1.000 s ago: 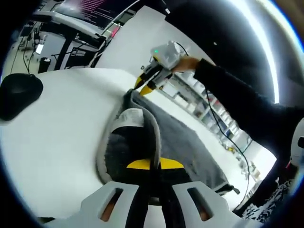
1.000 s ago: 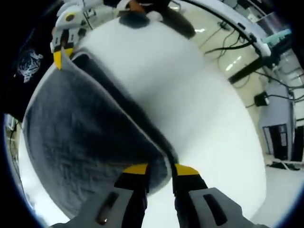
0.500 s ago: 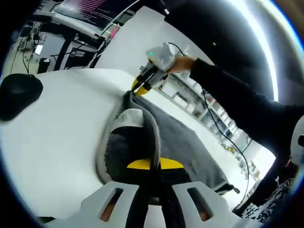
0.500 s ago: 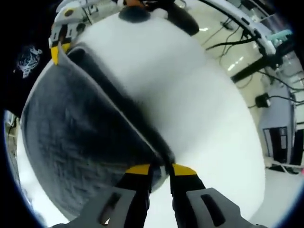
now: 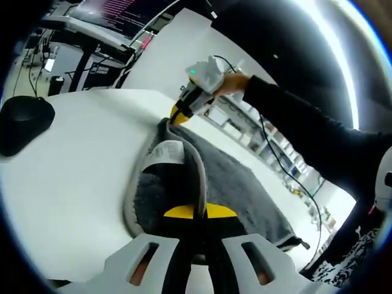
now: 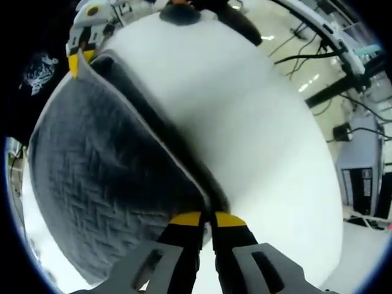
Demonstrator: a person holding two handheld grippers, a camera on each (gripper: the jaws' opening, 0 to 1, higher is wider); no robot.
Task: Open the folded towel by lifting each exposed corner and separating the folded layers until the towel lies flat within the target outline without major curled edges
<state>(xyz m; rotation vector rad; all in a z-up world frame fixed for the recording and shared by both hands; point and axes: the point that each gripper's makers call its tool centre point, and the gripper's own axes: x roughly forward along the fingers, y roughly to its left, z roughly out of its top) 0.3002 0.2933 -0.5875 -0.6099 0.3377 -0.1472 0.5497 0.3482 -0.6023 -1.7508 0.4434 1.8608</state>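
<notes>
Grey herringbone-textured towel (image 6: 104,177), pale-edged, corners pinched, raised off white table (image 6: 257,141)

I can't read any text, number or brand from here. The white tag (image 5: 164,150) sewn to the towel (image 5: 245,187) is too blurred to make out, and the pink lines on the dark screen (image 5: 125,9) behind the table (image 5: 67,159) are too small to read.

towel (image 6: 104,171) – 1 | gripper (image 5: 195,212) – 2 | mouse (image 5: 24,122) – 1
</notes>
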